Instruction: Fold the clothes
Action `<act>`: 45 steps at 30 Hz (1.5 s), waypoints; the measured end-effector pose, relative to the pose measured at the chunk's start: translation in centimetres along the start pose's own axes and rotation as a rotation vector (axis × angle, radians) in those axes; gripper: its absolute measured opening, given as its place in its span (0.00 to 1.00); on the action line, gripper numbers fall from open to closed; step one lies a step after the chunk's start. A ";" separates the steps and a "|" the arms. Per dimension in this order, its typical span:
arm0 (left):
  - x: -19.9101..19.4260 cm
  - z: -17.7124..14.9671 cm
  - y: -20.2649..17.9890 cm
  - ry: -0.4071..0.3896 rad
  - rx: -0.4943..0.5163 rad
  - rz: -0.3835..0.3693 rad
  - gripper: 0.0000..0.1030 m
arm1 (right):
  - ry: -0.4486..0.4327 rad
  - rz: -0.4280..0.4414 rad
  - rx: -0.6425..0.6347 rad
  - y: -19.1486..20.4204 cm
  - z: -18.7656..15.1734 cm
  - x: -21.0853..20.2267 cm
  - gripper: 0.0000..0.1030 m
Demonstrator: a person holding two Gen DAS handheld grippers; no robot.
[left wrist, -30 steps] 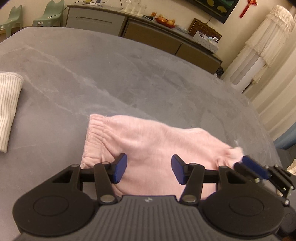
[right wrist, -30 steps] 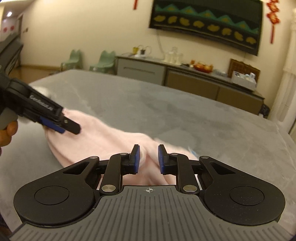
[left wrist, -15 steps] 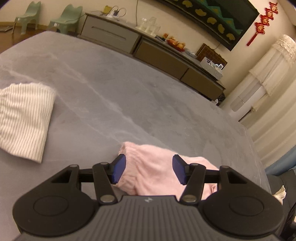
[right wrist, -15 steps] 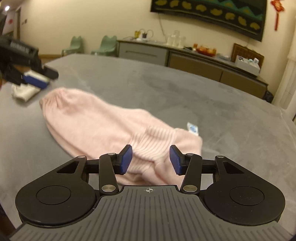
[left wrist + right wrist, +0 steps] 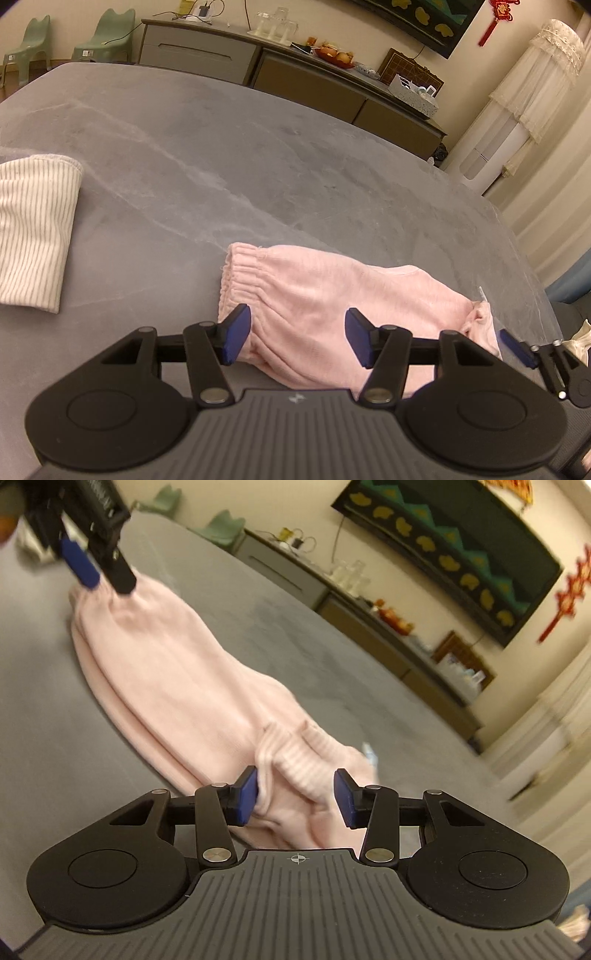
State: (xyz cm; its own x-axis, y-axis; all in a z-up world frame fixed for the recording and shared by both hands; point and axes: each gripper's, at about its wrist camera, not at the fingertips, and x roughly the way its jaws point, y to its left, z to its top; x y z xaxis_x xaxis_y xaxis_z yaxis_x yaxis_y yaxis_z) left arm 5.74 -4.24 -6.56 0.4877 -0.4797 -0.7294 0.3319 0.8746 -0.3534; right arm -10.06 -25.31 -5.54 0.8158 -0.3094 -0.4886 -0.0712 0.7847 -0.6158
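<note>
A broad grey desk (image 5: 258, 147) with pale marbled veins filled most of both views, and behind it a long low sideboard (image 5: 295, 77) ran along the cream wall under a dark painted panel (image 5: 461, 554). Two green chairs (image 5: 107, 33) stood at the far left corner of the room, and a white frilled cover (image 5: 532, 85) hung over something tall at the right. On the desk lay the pink garment (image 5: 332, 302), a soft knit piece stretched out lengthwise near the front edge, its gathered elastic end (image 5: 236, 280) toward the left wrist camera and its ribbed cuff end (image 5: 306, 760) toward the right wrist camera, where the cloth was bunched and wrinkled. A folded cream striped cloth (image 5: 33, 229) rested well apart from it at the left side of the desk. The left gripper (image 5: 297, 338) hovered just over the elastic end with its blue fingers (image 5: 236, 332) spread wide, released and holding nothing. The right gripper (image 5: 294, 797) was at the cuff end, its blue fingers (image 5: 246, 795) likewise parted with the ribbed cloth lying between them; the left finger looked to be touching the fabric, though nothing was clamped. A small white tag (image 5: 369, 751) stuck out beside the cuff.
</note>
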 end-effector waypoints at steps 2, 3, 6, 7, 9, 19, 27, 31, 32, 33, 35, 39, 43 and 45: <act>-0.1 0.0 -0.1 0.000 0.006 0.003 0.56 | -0.026 -0.072 -0.100 0.9 -0.2 -0.5 0.42; -0.1 0.0 -0.2 0.001 0.008 0.004 0.56 | -0.038 -0.103 -0.152 1.4 -0.2 -0.6 0.42; 0.0 0.0 -0.2 0.002 0.014 0.002 0.56 | -0.013 -0.093 -0.187 1.8 -0.1 0.2 0.42; 0.0 -0.1 -0.2 0.003 0.015 -0.001 0.56 | 0.006 -0.073 -0.163 1.5 0.0 0.7 0.42; 0.0 -0.1 -0.2 0.005 0.022 -0.003 0.56 | 0.035 -0.009 -0.054 0.1 0.5 1.5 0.36; -0.1 -0.3 -0.6 0.003 0.036 0.003 0.58 | -0.035 0.131 0.254 -4.9 1.6 0.5 0.10; -0.7 -0.1 -0.2 -0.009 0.009 -0.015 0.58 | -0.028 0.188 0.099 0.0 2.2 2.2 0.13; -3.0 0.7 1.2 -0.077 -0.049 -0.032 0.58 | -0.084 0.205 0.182 -1.6 2.0 0.1 0.45; -3.3 1.0 2.1 -0.084 -0.081 -0.034 0.58 | -0.109 0.200 0.203 -2.1 1.8 -0.5 0.44; -3.6 1.2 2.9 -0.091 -0.113 -0.036 0.58 | -0.107 0.197 0.214 -2.3 1.6 -0.6 0.41; -3.6 1.5 4.5 -0.080 -0.187 -0.050 0.58 | -0.008 0.218 0.219 -2.0 0.8 1.2 0.39; -2.3 1.1 7.0 -0.016 -0.318 -0.103 0.57 | -0.059 0.216 0.211 -1.8 2.3 -0.7 0.40; -1.4 0.8 7.7 0.011 -0.363 -0.160 0.57 | -0.204 0.278 0.059 2.5 5.8 -4.3 0.58; -0.8 0.7 8.0 0.021 -0.382 -0.171 0.58 | -0.234 0.316 -0.047 6.2 7.3 -4.3 0.64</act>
State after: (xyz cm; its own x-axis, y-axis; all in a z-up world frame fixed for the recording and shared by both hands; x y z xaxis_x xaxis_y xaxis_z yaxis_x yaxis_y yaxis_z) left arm 8.57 3.15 -8.37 0.4333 -0.6224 -0.6518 0.0813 0.7473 -0.6595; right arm -9.87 -15.22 -2.72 0.8579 0.0785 -0.5078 -0.3615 0.7944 -0.4880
